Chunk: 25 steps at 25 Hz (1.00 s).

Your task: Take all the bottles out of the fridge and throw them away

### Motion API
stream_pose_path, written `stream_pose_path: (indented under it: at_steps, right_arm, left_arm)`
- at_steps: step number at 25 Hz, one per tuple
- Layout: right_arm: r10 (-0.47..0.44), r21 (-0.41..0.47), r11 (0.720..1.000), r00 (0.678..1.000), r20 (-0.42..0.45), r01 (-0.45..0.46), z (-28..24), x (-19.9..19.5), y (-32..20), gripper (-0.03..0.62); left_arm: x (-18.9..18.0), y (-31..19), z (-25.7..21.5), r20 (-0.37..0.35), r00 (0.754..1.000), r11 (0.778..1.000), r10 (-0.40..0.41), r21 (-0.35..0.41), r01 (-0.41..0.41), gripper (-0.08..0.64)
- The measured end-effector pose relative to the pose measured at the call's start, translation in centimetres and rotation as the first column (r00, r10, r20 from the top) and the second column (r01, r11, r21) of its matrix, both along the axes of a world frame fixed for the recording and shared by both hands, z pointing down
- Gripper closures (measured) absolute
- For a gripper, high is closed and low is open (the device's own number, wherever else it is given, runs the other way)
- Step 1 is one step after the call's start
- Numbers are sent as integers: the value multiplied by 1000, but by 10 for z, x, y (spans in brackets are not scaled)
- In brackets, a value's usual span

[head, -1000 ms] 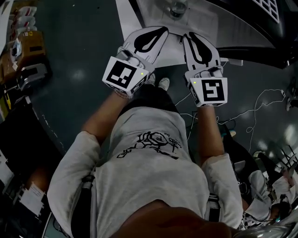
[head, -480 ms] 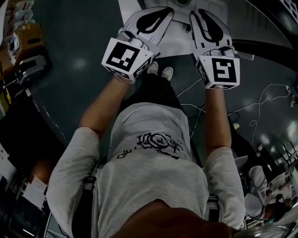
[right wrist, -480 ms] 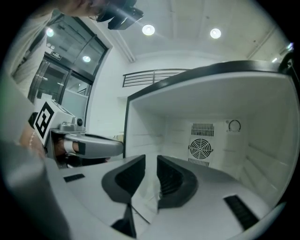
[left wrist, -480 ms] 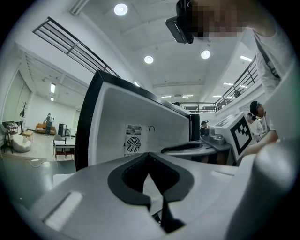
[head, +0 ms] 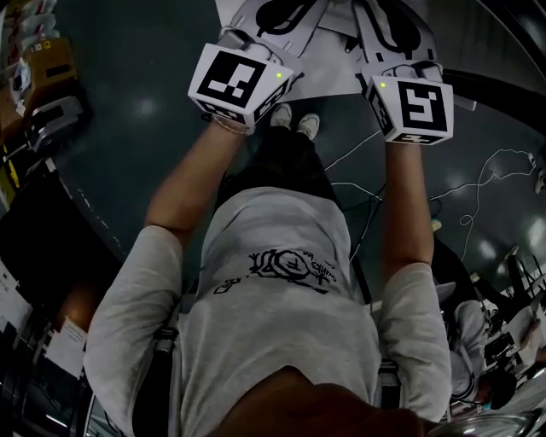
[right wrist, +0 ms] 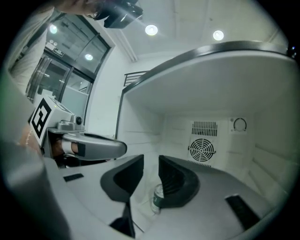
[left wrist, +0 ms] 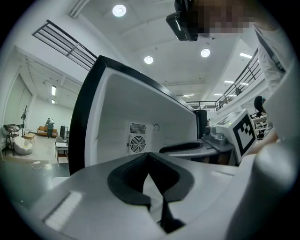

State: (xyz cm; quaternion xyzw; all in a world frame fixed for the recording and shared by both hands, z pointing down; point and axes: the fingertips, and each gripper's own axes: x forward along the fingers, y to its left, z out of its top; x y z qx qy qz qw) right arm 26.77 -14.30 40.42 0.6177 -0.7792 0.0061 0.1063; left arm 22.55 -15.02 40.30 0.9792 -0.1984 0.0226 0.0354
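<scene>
Open lab hall, mezzanine railings (left wrist: 65, 47), cables (head: 358, 147) on dark floor (head: 145, 111)

Seen from the head view, both arms have reached further toward the top of the frame. The left gripper (head: 286, 13) and the right gripper (head: 397, 21) now run into the upper edge, where earlier their whole length showed. Their black-and-white marker cubes (head: 239, 83) have climbed with them. The white fridge surface (head: 328, 77) beneath them shows less, and the clear bottle once at top centre has left that view. The pale shoes (head: 294, 124) sit higher too. The right gripper's jaws have just been opening (a small clear plastic bottle (right wrist: 159, 199) shows in the gap, untouched by the pads).
</scene>
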Motion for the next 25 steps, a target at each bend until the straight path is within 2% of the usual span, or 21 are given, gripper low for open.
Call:
stream_pose_path:
  at_steps: [10, 25]
  right_arm:
    - [4, -12, 1000, 1000, -7, -4, 16, 14, -32, 482]
    - [22, -22, 1000, 1000, 3, -22, 36, 29, -83, 413]
  left_arm:
    - [10, -28, 9, -16, 998, 998, -59, -5, 58, 551]
    - [27, -52, 26, 12, 993, 993, -114, -16, 114, 551]
